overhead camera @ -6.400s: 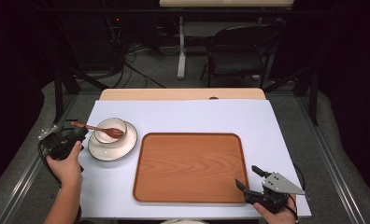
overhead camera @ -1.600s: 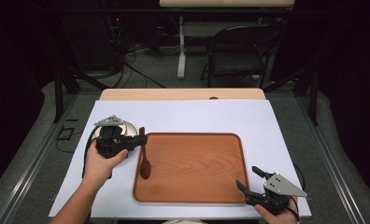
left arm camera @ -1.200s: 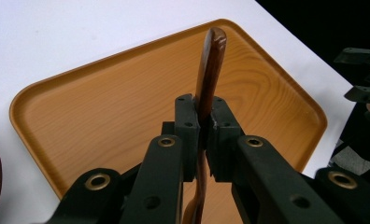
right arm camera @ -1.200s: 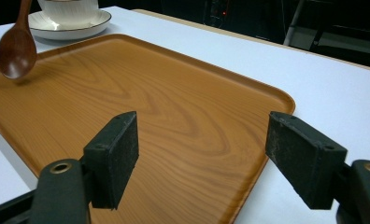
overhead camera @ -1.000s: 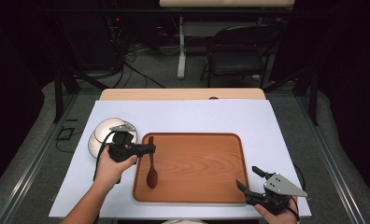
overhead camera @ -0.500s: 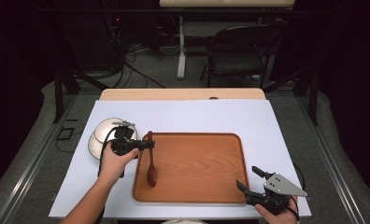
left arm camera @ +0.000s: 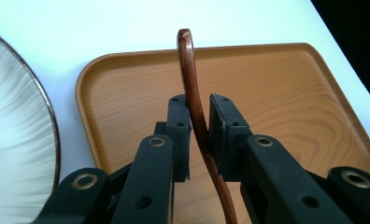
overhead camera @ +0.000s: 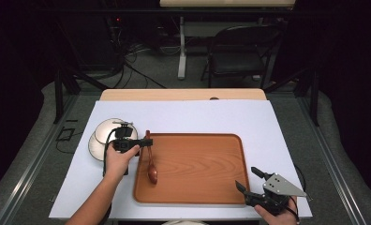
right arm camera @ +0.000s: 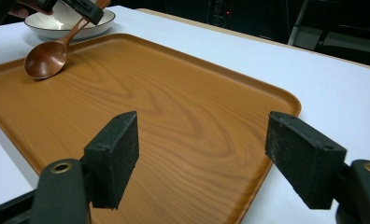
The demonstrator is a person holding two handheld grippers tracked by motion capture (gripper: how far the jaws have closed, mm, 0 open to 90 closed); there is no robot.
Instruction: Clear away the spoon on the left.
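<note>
A brown wooden spoon (overhead camera: 152,171) lies with its bowl on the left part of the wooden tray (overhead camera: 197,164), its handle sloping up over the tray's far left rim. My left gripper (overhead camera: 146,142) is around that handle (left arm camera: 192,93). Its jaws have just been opening, and a gap shows between the handle and one pad, so it stands open. In the right gripper view the spoon (right arm camera: 45,58) rests on the tray (right arm camera: 174,116) under the left gripper (right arm camera: 87,9). My right gripper (overhead camera: 246,177) stands open at the tray's near right corner, nothing between its jaws (right arm camera: 202,158).
A white bowl on a saucer (overhead camera: 104,136) stands just left of the tray, close behind my left hand; the saucer rim (left arm camera: 15,116) is beside the left jaw. The tray lies on a white mat (overhead camera: 277,126) over the table. A chair (overhead camera: 240,56) stands beyond the far edge.
The left gripper carried the spoon from the bowl to the tray's left side and lowered it until its bowl touched down. Its jaws have loosened around the handle. The right gripper stayed put.
</note>
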